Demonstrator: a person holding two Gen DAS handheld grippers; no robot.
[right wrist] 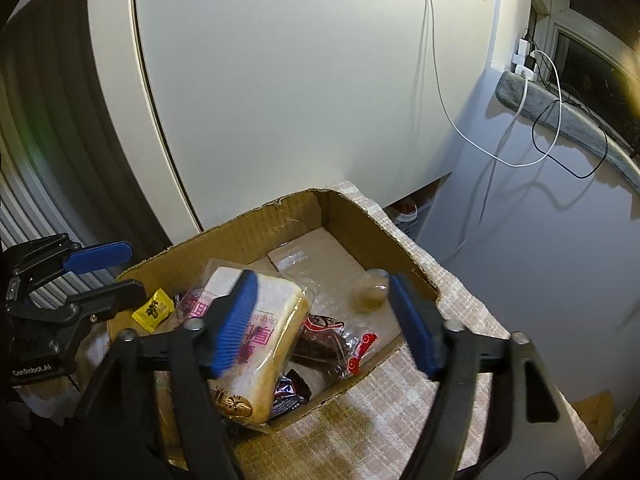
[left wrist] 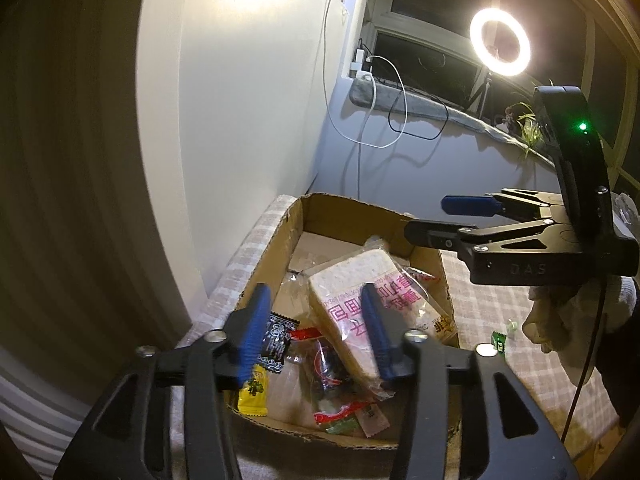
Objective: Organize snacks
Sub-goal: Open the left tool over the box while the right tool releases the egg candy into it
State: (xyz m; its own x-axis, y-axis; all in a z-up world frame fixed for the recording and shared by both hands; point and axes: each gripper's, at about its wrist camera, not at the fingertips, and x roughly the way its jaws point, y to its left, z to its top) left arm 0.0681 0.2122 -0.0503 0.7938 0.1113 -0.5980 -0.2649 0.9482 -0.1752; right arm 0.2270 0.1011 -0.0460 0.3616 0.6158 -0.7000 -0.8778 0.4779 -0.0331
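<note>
Mostly the snacks already sit inside the cardboard box [left wrist: 320, 216]: the wrapped bread slice [left wrist: 352, 300] lies tilted across the heap near the middle, with a yellow candy packet [left wrist: 253, 394] at one edge, a black sachet [left wrist: 276, 340], red-trimmed wrappers [right wrist: 362, 350] and a small clear jelly cup [right wrist: 372, 290] by the far wall. The box rests on a checked cloth [right wrist: 440, 396], and a small green packet [left wrist: 499, 344] lies out on that cloth, just beside the box.

The left gripper [left wrist: 316, 332] hovers above the box with its blue fingers wide apart, holding nothing. The right gripper [right wrist: 324, 324] is likewise spread wide and empty over the bread.

If the loose green packet is next, I'd judge the right gripper better placed. Come down with the fingers astride it, pinch across the narrow width, and press lightly so the thin wrapper does not slide on the cloth. Drop it in the bare corner rather than on the sloping bread
</note>
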